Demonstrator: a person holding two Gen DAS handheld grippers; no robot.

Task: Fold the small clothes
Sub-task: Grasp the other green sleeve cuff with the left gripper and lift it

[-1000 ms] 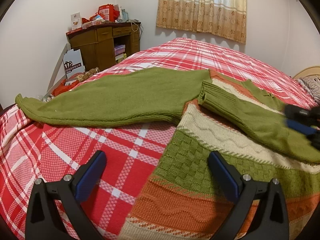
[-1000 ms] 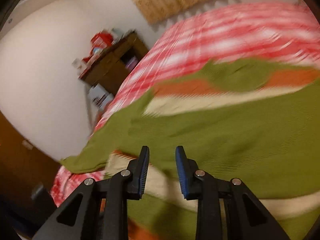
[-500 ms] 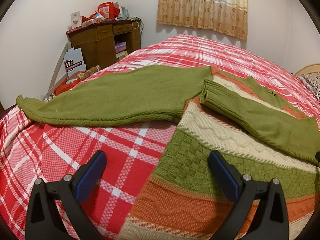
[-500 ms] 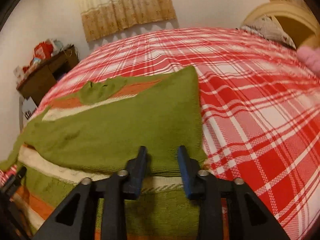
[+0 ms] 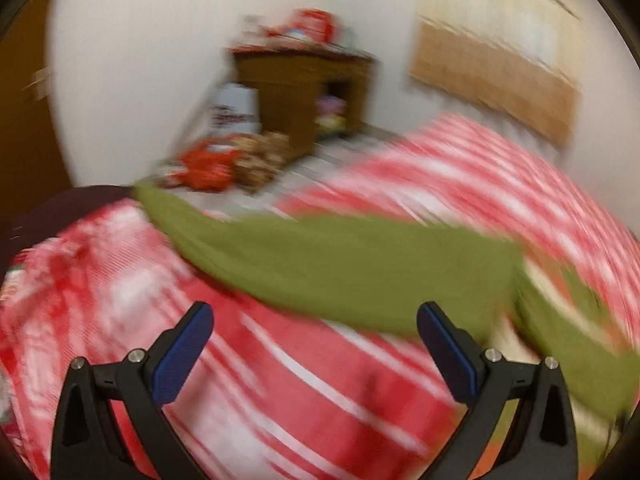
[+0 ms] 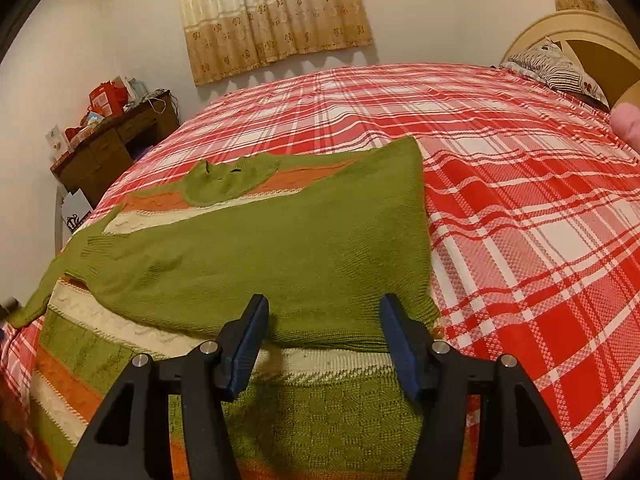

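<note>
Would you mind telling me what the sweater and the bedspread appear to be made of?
Sweater: chunky knit yarn, likely wool or acrylic, matte; ribbed hem and cable stripes show. Bedspread: woven cloth, probably cotton, matte; fine textured weave visible in the plaid.

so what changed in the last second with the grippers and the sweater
The right hand-held gripper opened: its fingers were near shut a second ago, and now stand wide above the folded sleeve, holding nothing. The left hand-held gripper swung left toward the other sleeve; its view is now blurred, jaws open as before. The sweater lies unmoved on the bed.
</note>
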